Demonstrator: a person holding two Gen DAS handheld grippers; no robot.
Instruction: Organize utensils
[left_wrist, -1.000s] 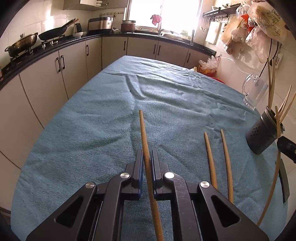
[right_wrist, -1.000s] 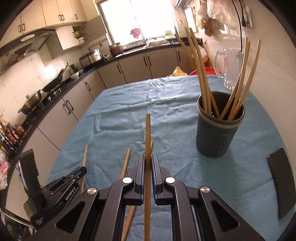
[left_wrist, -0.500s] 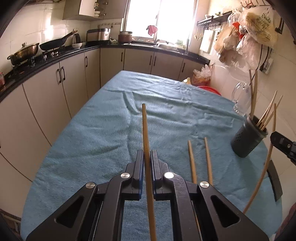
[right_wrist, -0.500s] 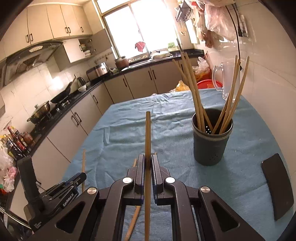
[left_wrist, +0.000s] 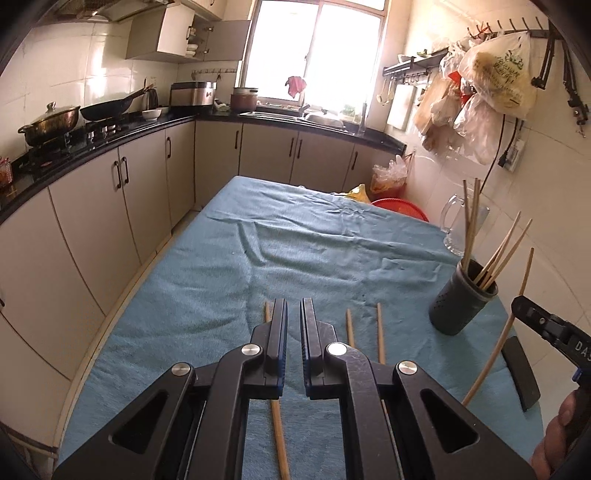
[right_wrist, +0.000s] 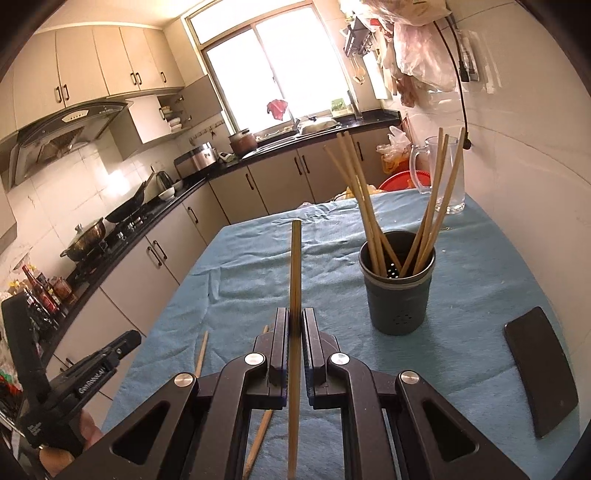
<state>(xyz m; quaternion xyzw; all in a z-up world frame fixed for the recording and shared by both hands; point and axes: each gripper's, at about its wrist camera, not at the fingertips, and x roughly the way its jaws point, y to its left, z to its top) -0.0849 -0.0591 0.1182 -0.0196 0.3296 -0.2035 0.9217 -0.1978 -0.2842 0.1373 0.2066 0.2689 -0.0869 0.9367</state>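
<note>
Blue cloth (left_wrist: 314, 258) stretches bare ahead of the left claw (left_wrist: 293, 317), parted above a chopstick (left_wrist: 277, 432); right claw (right_wrist: 294, 325) grips another chopstick (right_wrist: 295, 280) (holder (right_wrist: 397, 295) front-right, near the edge).

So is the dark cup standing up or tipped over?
Standing up. The dark cup sits flat on the blue cloth, mouth upward, with chopsticks leaning out of it.
</note>
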